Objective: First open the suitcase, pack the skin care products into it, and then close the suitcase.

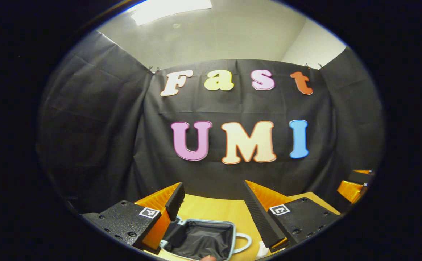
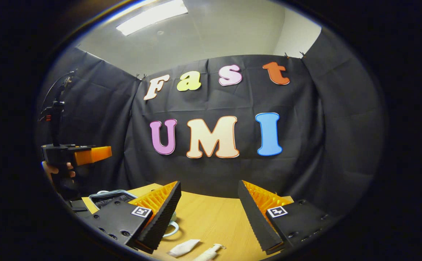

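In the left gripper view the left gripper [image 1: 214, 197] hangs above the table [image 1: 214, 210] with its jaws spread wide; nothing sits between the two fingers and they touch nothing. Below and between them lies the suitcase [image 1: 200, 239], a small case with a pale rim and a white handle [image 1: 245, 243] on its right side. Its lid is up and the dark lined inside is bare. A fingertip [image 1: 208, 258] shows at the bottom edge, just in front of the case. At the far right edge of this view the right gripper [image 1: 356, 186] shows in part, too cut off to judge its jaws from here.

In the right gripper view the right gripper [image 2: 209, 194] has its jaws wide apart as well, gripping nothing, raised over the bare wood of the table [image 2: 211, 217]. Near the bottom, between the fingers, two skin care products rest on the table: a white tube [image 2: 183, 247] and, just beside it to the right, a white pump bottle [image 2: 209, 252] lying on its side. The suitcase [image 2: 111, 195] sits to the left, partly behind the left finger, its handle [image 2: 171, 228] curving out toward the tube. Farther left a hand [image 2: 57, 170] holds the other gripper [image 2: 87, 154] up above the case
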